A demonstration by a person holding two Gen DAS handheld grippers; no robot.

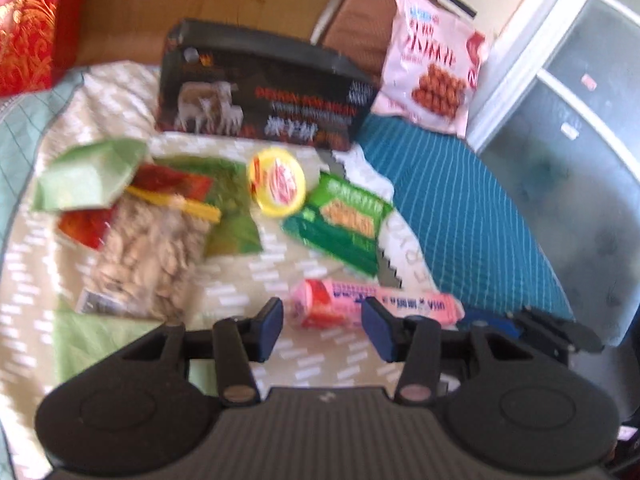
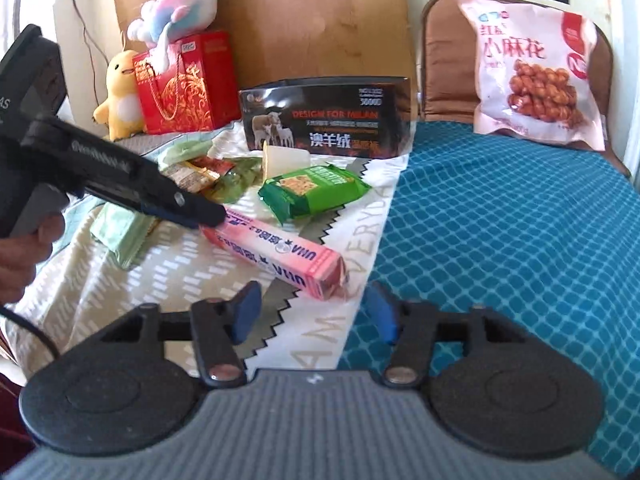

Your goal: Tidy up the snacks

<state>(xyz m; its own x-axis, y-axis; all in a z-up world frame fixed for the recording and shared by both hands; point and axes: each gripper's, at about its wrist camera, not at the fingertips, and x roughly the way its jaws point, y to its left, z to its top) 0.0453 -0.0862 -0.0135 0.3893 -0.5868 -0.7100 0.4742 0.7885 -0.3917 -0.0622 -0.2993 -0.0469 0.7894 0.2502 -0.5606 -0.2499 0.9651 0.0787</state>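
The pink snack box [image 2: 276, 254] lies mid-frame on the patterned cloth [image 2: 88, 280], both grippers closing in on its ends. The left gripper [image 1: 322, 326] and right gripper [image 2: 310, 314] are both released, grasping nothing. Little looks sorted: green packet [image 2: 314, 190], yellow cup [image 1: 277, 182] and nut bag [image 1: 148, 248] lie scattered (black box [image 2: 324, 118] behind). A teal bedspread [image 2: 500, 240] fills the right.

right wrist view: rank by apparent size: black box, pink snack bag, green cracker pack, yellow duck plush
1. pink snack bag and black box: look alike, no ranking.
2. green cracker pack.
3. yellow duck plush, partly hidden behind a red gift box; these last two are close.
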